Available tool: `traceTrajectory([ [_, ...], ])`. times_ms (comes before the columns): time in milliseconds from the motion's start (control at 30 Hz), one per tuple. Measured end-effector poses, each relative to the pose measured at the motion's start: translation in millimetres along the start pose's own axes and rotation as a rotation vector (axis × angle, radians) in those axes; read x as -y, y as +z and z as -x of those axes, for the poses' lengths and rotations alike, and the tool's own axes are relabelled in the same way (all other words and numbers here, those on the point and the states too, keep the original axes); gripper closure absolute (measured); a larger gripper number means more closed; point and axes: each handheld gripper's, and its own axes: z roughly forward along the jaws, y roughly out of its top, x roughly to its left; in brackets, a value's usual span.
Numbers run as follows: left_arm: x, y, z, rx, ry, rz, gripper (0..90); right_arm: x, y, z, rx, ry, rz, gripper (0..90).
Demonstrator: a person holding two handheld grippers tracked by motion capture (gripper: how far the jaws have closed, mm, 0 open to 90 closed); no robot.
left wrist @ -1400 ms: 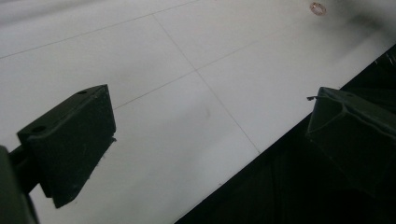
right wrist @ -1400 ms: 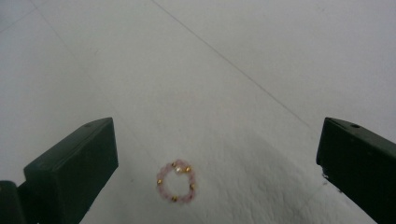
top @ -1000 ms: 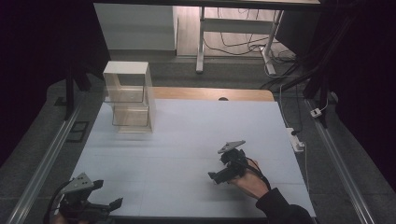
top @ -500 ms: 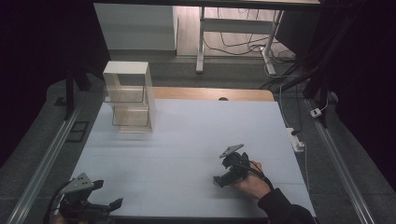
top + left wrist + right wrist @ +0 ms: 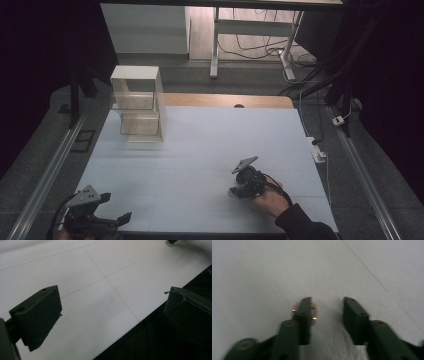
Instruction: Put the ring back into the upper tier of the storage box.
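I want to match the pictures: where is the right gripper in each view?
High view: right gripper low, right of centre.
Left gripper view: top right corner.
Right gripper view: its jaws rise from the bottom; they have just been closing, gap bare, pink thing beside one.
Shared landmark: the table with seam lines.
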Motion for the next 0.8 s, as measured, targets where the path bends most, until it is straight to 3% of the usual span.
traceTrajectory([
  [133, 0.0, -0.1, -0.1, 0.000, -0.003, 0.000, 1.4, 0.1, -1.4, -2.9, -0.031, -0.005, -0.011, 85.8],
  [400, 0.0, 0.0, 0.2, -0.001, 0.001, -0.001, 1.5, -0.9, -1.4, -2.7, -0.036, 0.005, -0.013, 86.7],
  [533, 0.0, -0.1, 0.1, -0.001, 0.001, 0.001, 1.4, -1.2, -2.7, -1.9, -0.065, 0.009, -0.008, 86.7],
  [800, -0.2, 0.1, 0.1, -0.002, -0.001, -0.002, 1.5, -9.0, -14.8, -1.4, -0.112, 0.013, 0.080, 86.7],
])
